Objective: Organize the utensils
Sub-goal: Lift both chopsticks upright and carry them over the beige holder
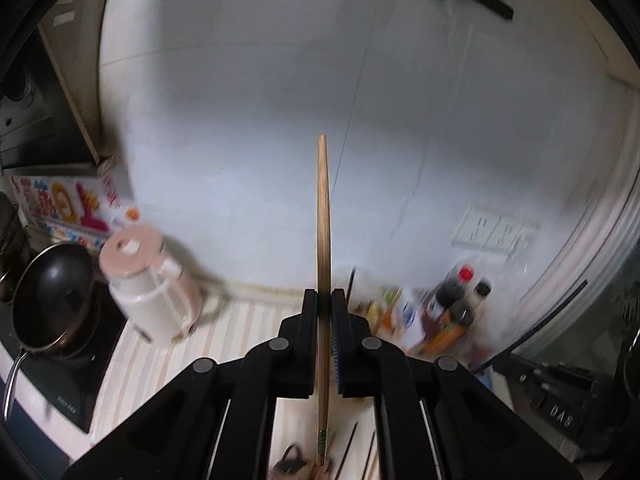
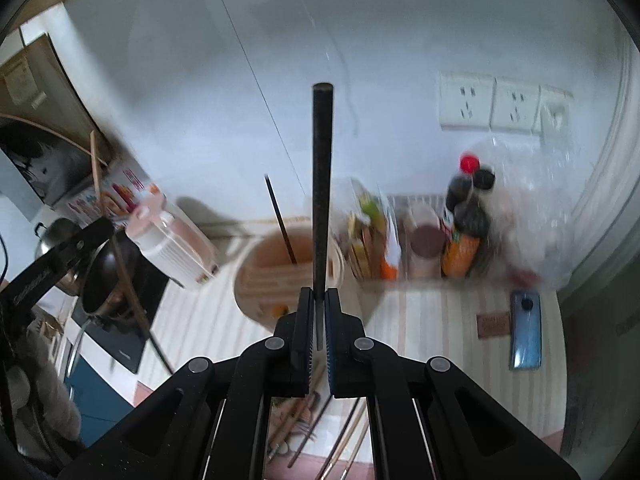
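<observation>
My left gripper [image 1: 325, 296] is shut on a light wooden chopstick [image 1: 322, 216] that stands upright above the striped counter. My right gripper [image 2: 319, 294] is shut on a black chopstick [image 2: 322, 184], also upright, just in front of a round pinkish utensil holder [image 2: 256, 280] with one dark chopstick [image 2: 280, 220] standing in it. Several loose chopsticks [image 2: 344, 436] lie on the counter below the right gripper; some show in the left wrist view [image 1: 352, 444]. The left gripper also shows at the left of the right wrist view [image 2: 100, 232].
A white-and-pink kettle [image 1: 148, 292] and a black pan on an induction hob [image 1: 52, 296] stand at left. Sauce bottles and packets [image 2: 460, 224] line the back wall. A blue phone [image 2: 526, 328] lies at right. Wall sockets [image 2: 492, 104] sit above.
</observation>
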`<action>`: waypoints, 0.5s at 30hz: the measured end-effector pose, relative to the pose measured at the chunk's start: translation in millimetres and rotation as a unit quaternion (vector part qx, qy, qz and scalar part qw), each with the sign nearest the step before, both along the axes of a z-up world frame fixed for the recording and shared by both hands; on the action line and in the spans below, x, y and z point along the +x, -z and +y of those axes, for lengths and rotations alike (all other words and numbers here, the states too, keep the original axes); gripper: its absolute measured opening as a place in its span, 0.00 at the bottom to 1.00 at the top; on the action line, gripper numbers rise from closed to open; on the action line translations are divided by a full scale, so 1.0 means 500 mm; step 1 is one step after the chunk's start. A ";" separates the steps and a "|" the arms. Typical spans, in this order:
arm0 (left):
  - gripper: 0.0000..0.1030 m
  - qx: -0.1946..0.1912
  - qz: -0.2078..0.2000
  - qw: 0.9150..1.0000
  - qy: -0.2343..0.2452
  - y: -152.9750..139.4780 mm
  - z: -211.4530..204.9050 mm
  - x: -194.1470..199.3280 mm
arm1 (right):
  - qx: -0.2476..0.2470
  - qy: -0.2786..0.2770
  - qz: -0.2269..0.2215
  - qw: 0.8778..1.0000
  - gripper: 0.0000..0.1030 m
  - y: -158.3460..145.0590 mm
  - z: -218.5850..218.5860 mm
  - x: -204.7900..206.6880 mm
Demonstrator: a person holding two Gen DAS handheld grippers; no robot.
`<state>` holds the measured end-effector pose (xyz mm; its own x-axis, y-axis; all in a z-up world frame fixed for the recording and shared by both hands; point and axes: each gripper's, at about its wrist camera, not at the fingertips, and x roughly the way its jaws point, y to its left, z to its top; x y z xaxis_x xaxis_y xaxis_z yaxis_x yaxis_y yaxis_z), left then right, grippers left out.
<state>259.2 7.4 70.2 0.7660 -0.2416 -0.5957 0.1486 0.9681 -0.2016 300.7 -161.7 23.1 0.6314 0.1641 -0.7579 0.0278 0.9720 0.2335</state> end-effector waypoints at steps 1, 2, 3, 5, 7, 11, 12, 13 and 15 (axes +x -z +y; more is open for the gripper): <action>0.04 -0.006 -0.006 1.000 -0.003 -0.007 -0.005 0.018 | 0.000 -0.001 -0.005 1.000 0.05 -0.012 -0.003 0.010; 0.04 -0.009 -0.008 1.000 -0.006 -0.011 -0.007 0.031 | -0.002 -0.001 -0.010 1.000 0.05 -0.022 -0.003 0.020; 0.04 -0.017 -0.006 1.000 -0.007 -0.011 -0.011 0.051 | -0.006 0.001 -0.015 1.000 0.05 -0.030 -0.003 0.031; 0.04 -0.032 0.001 0.999 -0.010 -0.003 -0.015 0.089 | -0.008 0.003 -0.023 1.000 0.05 -0.041 -0.003 0.065; 0.04 -0.044 0.010 0.999 -0.013 0.010 -0.019 0.127 | -0.014 0.009 -0.030 0.999 0.05 -0.043 -0.002 0.104; 0.04 -0.048 0.019 0.998 -0.023 0.048 -0.027 0.192 | -0.010 0.011 -0.023 1.000 0.05 -0.020 0.008 0.169; 0.04 -0.047 0.021 0.998 -0.026 0.060 -0.028 0.208 | -0.010 0.011 -0.021 1.000 0.05 -0.013 0.011 0.178; 0.04 -0.048 0.024 0.998 -0.026 0.072 -0.032 0.220 | -0.009 0.010 -0.017 1.000 0.05 -0.003 0.013 0.194; 0.04 -0.051 0.029 0.998 -0.029 0.092 -0.034 0.239 | -0.005 0.007 -0.005 1.000 0.05 0.019 0.019 0.223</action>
